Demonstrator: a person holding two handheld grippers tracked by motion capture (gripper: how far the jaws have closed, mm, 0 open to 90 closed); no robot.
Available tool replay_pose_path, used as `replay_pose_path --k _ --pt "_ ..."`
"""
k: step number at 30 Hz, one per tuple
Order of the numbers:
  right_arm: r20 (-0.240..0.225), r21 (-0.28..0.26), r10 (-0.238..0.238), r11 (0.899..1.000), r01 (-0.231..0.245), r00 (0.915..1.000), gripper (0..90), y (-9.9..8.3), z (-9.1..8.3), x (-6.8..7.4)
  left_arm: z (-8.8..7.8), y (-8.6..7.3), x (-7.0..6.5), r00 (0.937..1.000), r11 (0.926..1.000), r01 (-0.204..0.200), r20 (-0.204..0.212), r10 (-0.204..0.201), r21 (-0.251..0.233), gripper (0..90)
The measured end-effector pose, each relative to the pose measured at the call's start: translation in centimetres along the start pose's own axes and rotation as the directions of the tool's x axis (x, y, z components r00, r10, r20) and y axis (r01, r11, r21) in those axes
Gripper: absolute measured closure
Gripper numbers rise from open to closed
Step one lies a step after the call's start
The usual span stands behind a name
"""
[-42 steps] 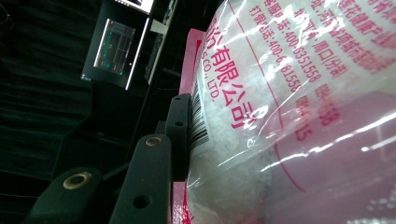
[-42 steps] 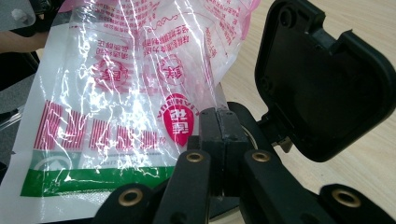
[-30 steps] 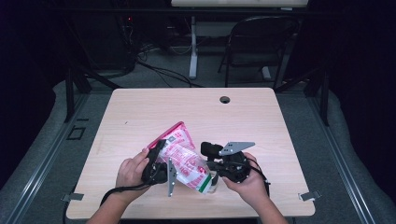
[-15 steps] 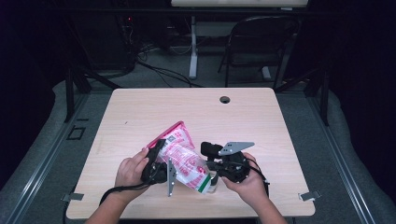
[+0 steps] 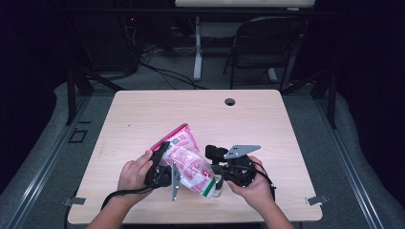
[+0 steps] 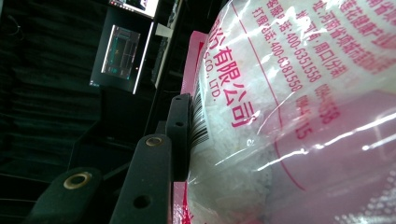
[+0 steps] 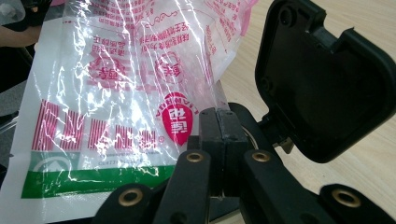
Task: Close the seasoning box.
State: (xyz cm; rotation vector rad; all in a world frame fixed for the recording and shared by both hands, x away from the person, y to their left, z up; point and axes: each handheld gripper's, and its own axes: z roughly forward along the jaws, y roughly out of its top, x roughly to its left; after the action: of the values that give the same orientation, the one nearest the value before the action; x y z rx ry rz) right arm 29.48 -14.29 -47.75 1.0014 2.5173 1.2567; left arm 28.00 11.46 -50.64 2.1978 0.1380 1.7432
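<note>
A clear plastic bag (image 5: 188, 164) with pink and red print and a green strip lies tilted over the table's front, held between both grippers. My left gripper (image 5: 173, 158) is shut on its upper part. In the left gripper view one black pad (image 6: 180, 130) presses the bag (image 6: 289, 116) at its barcode, and the other jaw is hidden behind the film. My right gripper (image 5: 216, 181) sits at the bag's lower right corner. In the right gripper view its jaws (image 7: 218, 126) meet on the edge of the bag (image 7: 121, 93).
The light wooden table (image 5: 191, 114) has a cable hole (image 5: 229, 101) near its far edge. A folding chair (image 5: 267, 43) and cables stand on the floor beyond. A black hinged piece (image 7: 322, 79) sits close to the right of the right jaws.
</note>
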Motion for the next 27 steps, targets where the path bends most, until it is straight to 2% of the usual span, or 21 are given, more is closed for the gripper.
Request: replay_pose_path --k 27 --pt "0.001 -0.005 0.005 1.0 -0.005 1.0 90.0 -0.38 -0.04 -0.09 -0.22 0.39 0.16 0.9999 0.9999 -0.016 -0.006 0.016 -0.003 70.1"
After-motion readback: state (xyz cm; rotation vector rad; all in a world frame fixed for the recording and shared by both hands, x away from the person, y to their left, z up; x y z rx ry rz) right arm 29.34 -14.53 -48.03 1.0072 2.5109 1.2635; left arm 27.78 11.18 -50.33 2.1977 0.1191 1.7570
